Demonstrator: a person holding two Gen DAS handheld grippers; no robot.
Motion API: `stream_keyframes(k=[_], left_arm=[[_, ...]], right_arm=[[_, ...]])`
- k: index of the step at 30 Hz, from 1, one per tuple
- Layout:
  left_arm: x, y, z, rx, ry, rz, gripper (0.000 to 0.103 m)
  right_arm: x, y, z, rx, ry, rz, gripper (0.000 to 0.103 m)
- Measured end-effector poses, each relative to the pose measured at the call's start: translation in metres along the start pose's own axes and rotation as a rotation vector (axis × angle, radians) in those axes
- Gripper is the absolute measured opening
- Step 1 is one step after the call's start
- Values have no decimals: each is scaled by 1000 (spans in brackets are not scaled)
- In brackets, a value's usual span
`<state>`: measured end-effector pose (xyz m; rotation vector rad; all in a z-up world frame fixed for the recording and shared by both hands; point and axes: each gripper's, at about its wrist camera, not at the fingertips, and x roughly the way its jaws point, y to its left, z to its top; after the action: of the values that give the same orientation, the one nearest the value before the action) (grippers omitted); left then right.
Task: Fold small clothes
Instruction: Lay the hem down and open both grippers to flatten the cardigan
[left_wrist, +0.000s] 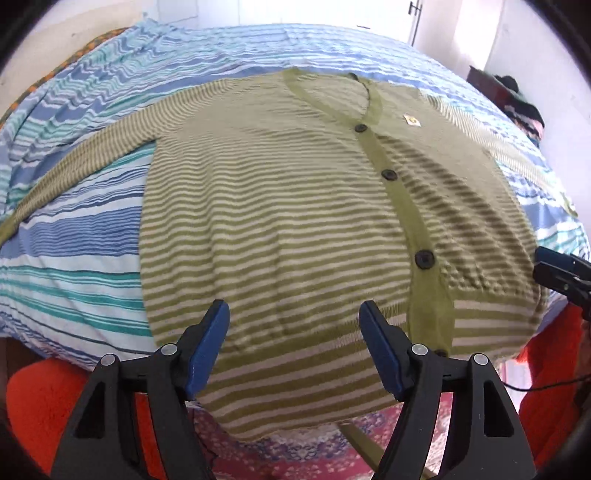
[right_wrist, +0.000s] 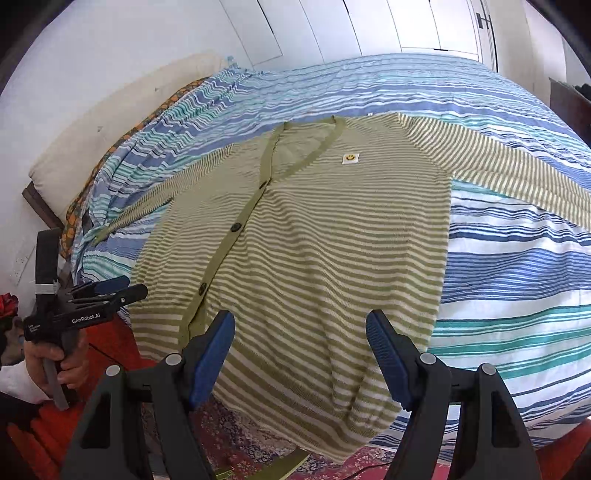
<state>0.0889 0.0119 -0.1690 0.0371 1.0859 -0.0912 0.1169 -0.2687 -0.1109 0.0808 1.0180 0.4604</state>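
Note:
A green-and-cream striped cardigan (left_wrist: 280, 206) lies flat and buttoned on a bed with a blue striped sheet (left_wrist: 74, 236). Both sleeves are spread out sideways, one sleeve (left_wrist: 74, 158) to the left and the other sleeve (right_wrist: 517, 177) to the right. The hem hangs over the near bed edge. My left gripper (left_wrist: 293, 310) hovers open above the hem, left of the button band, with nothing between its fingers. My right gripper (right_wrist: 300, 317) is open too, over the hem right of the buttons. The left gripper (right_wrist: 125, 290) also shows in the right wrist view, held by a hand (right_wrist: 55, 362).
A cream cushion (right_wrist: 92, 147) lies along the far left side of the bed. White cupboard doors (right_wrist: 369, 29) stand behind. A dark pile of things (left_wrist: 517, 103) sits at the far right. Below the bed edge are a patterned rug (left_wrist: 288, 454) and red-orange fabric (left_wrist: 40, 406).

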Motion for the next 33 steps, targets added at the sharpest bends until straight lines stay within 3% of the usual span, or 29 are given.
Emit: stream_keyframes(k=[2,3,7,9,13,15,17,20,33], left_arm=[[22,-6,-12,68,79,20,74],[24,-11,-16,80,97,27,74],[8,-5,-13,51,37,21,74],[0,-2,-10,31,-11,37,74],[4,3,-9,9,-20,76,86],[21,4,-11,20,46,100,87],[33,1,-15,35,85,119,89],[33,0,-16,50,84,127,91],[41,8,-14,55,99,117,95]], right_arm=[[34,-6,-15,9,118,-48,74],[40,-9,-25,4,124,-56,74],[33,-10,-26,-20,84,-51,73],[20,-4,-24,-35,13,-87,73],[2,11,-20,-128,-89,-147,77],[14,10,-23,-128,-35,-147,80],[39,4,-30,-115,76,-171,83],[43,-5,-32,-99,68,-134,91],[48,-1,-34,-101,68,-133,94]])
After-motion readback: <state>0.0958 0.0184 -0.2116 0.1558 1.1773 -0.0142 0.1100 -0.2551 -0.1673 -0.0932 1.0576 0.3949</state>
